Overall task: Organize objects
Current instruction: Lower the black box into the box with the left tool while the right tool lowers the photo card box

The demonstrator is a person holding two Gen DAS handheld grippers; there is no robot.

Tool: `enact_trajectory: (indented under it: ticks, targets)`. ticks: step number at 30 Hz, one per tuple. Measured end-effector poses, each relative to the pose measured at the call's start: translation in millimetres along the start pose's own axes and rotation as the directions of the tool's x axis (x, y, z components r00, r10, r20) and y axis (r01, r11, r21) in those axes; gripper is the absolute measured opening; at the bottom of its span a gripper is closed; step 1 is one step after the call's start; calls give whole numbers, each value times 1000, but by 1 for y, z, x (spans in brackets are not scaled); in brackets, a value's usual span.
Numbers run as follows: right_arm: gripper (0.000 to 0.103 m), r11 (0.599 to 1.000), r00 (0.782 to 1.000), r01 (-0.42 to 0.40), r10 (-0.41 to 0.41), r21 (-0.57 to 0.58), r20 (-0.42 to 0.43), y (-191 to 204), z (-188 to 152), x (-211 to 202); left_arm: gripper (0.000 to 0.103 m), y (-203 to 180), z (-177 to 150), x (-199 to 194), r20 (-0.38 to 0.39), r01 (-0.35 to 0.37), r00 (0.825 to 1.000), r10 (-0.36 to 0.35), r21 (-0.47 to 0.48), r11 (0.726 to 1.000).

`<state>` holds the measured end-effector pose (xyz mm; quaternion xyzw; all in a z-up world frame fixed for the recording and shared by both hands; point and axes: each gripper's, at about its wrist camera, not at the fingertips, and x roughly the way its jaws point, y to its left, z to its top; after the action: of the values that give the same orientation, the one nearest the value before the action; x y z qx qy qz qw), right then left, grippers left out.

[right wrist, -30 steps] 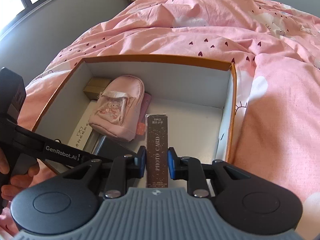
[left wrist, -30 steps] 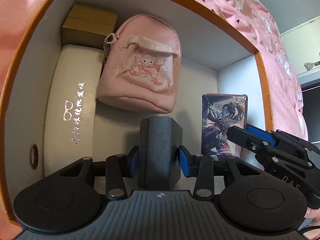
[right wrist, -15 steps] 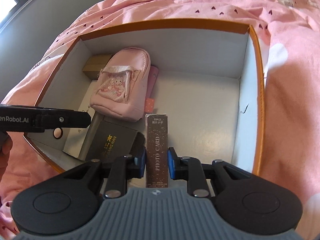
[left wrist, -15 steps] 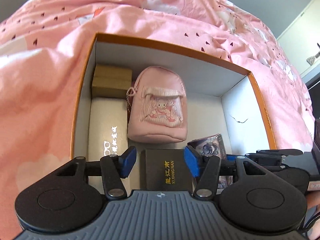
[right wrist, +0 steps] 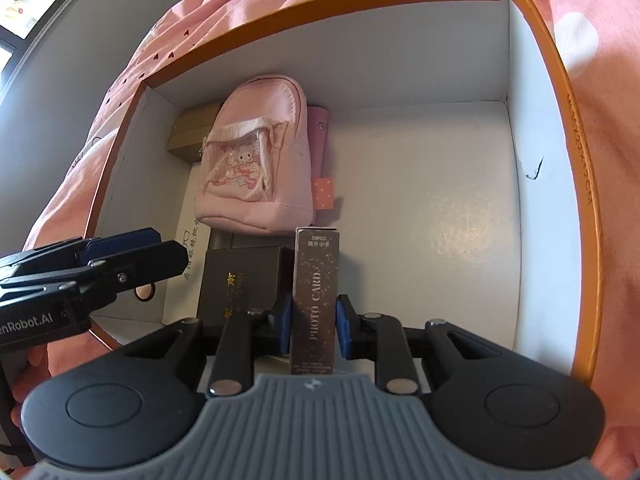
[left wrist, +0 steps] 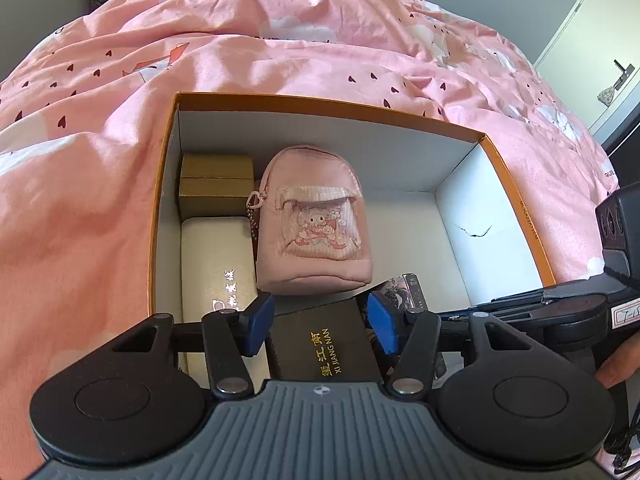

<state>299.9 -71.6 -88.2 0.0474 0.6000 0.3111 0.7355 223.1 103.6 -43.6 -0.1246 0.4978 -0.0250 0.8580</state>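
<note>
A black box with gold lettering (left wrist: 328, 344) lies flat on the floor of a white storage box with an orange rim (left wrist: 320, 104). My left gripper (left wrist: 320, 322) hovers over it, open, its blue pads clear of the box's sides. My right gripper (right wrist: 314, 328) is shut on a slim brown photo card box (right wrist: 316, 280), held upright over the storage box floor just right of the black box (right wrist: 240, 280). The left gripper's fingers (right wrist: 132, 256) enter the right wrist view from the left.
A pink mini backpack (left wrist: 314, 232), a white glasses case (left wrist: 216, 264) and a gold-brown box (left wrist: 216, 184) fill the storage box's left half. An illustrated card box (left wrist: 404, 292) is partly hidden. A pink wallet (right wrist: 318, 140) lies under the backpack. Pink bedding (left wrist: 280, 40) surrounds everything.
My left gripper let go of the black box, which now lies flat, then opened and rose. My right gripper came down closer to the storage box floor, still holding the photo card box.
</note>
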Motion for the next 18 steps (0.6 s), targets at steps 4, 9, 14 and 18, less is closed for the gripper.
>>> enact_trajectory:
  ticks: [4,9,14,18]
  targets:
    - [32,996,997,74,-74,-49,-11,1,4,1,63,-1,-3,5,-5,-7,1000,7,-7,1000]
    - [40,983,988,149,-154,-109,-30,-1,5,7,63,-5,-8,11,1,-29,1000,29,16,999]
    - [43,977,984,161,-170,-140,-59,-2,3,12,64,-8,-11,13,12,-46,999,46,9,999]
    - [41,976,982,166,-177,-144,-66,-2,2,14,64,-13,-15,11,42,-77,996,77,-3,997]
